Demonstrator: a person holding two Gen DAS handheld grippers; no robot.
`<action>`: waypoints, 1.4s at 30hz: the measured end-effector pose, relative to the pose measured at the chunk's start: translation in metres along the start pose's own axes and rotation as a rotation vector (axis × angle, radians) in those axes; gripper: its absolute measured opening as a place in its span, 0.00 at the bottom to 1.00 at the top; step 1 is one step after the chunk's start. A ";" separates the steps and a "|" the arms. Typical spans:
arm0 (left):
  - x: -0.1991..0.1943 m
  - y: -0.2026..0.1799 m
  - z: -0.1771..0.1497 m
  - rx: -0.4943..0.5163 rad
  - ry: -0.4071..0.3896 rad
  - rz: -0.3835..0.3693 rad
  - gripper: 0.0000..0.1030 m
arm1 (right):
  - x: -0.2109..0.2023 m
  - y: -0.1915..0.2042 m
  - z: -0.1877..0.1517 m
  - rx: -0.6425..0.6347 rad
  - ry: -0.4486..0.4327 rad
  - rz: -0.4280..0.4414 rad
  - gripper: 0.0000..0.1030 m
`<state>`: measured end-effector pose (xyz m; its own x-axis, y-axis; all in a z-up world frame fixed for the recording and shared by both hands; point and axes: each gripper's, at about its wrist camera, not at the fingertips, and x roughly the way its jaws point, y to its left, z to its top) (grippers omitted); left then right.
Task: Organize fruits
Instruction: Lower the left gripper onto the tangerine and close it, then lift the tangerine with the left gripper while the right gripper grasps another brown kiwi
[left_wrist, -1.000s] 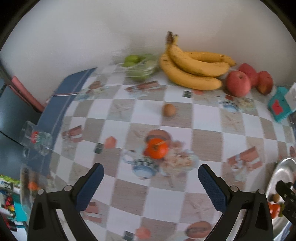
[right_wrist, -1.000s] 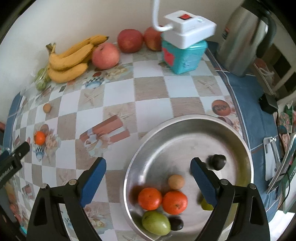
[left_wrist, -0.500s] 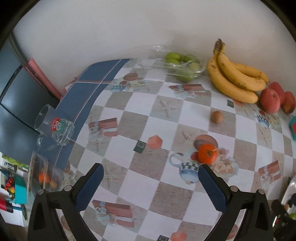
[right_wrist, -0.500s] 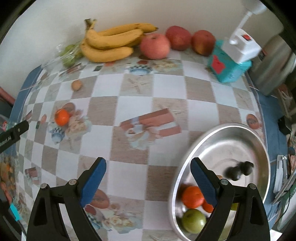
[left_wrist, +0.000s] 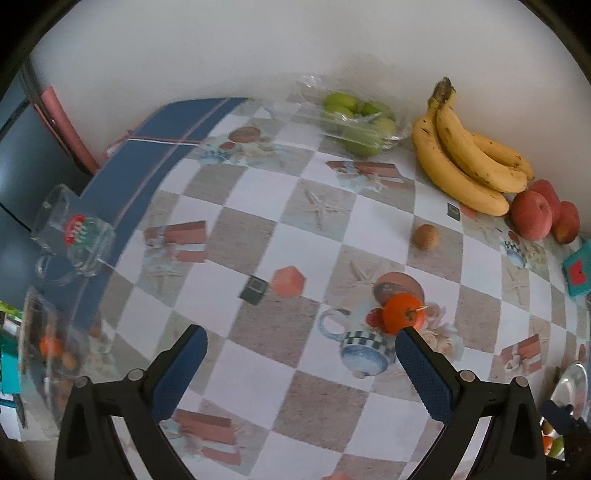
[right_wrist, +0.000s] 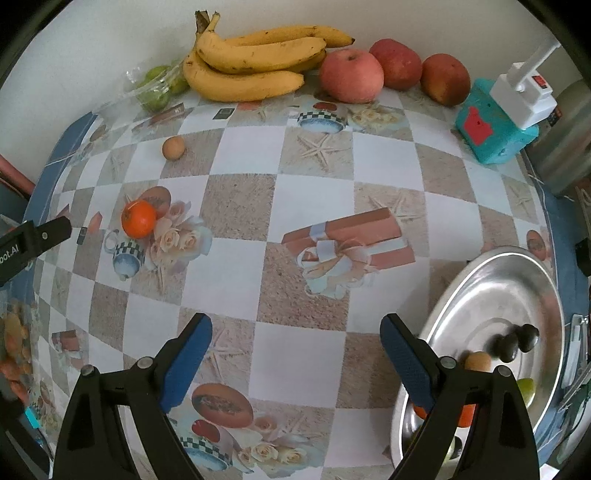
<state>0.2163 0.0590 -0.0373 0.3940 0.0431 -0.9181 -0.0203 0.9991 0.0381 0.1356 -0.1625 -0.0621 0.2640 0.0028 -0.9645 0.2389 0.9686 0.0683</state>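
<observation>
A small orange fruit (left_wrist: 402, 313) (right_wrist: 138, 218) lies on the patterned tablecloth, just beyond my left gripper's right fingertip. A small brown fruit (left_wrist: 426, 236) (right_wrist: 173, 147) lies farther back. Bananas (left_wrist: 469, 158) (right_wrist: 255, 62), three red apples (left_wrist: 532, 216) (right_wrist: 351, 75) and bagged green fruit (left_wrist: 354, 122) (right_wrist: 157, 86) line the wall. A metal bowl (right_wrist: 517, 291) at the right holds several small fruits. My left gripper (left_wrist: 295, 350) is open and empty. My right gripper (right_wrist: 295, 339) is open and empty, left of the bowl.
A glass mug (left_wrist: 72, 232) stands at the table's left edge. A teal box (right_wrist: 491, 129) with a white power strip (right_wrist: 524, 96) and a steel kettle (right_wrist: 569, 140) stand at the back right. The left gripper's body (right_wrist: 29, 245) shows at the left.
My right gripper has swung left away from above the bowl toward the table's middle. My left gripper's view panned left, then came back toward the orange fruit, now close to its right finger.
</observation>
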 end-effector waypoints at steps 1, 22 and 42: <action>0.002 -0.002 0.000 0.002 0.002 -0.005 1.00 | 0.002 0.000 0.001 0.004 0.001 0.000 0.90; 0.033 -0.047 0.001 0.113 0.008 -0.169 0.55 | 0.019 -0.002 0.025 0.016 -0.031 0.003 0.90; 0.049 -0.061 -0.006 0.132 0.023 -0.213 0.41 | 0.022 -0.005 0.023 0.018 -0.018 0.012 0.90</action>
<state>0.2311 0.0004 -0.0867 0.3554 -0.1670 -0.9197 0.1817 0.9775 -0.1072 0.1615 -0.1732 -0.0779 0.2840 0.0092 -0.9588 0.2527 0.9639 0.0841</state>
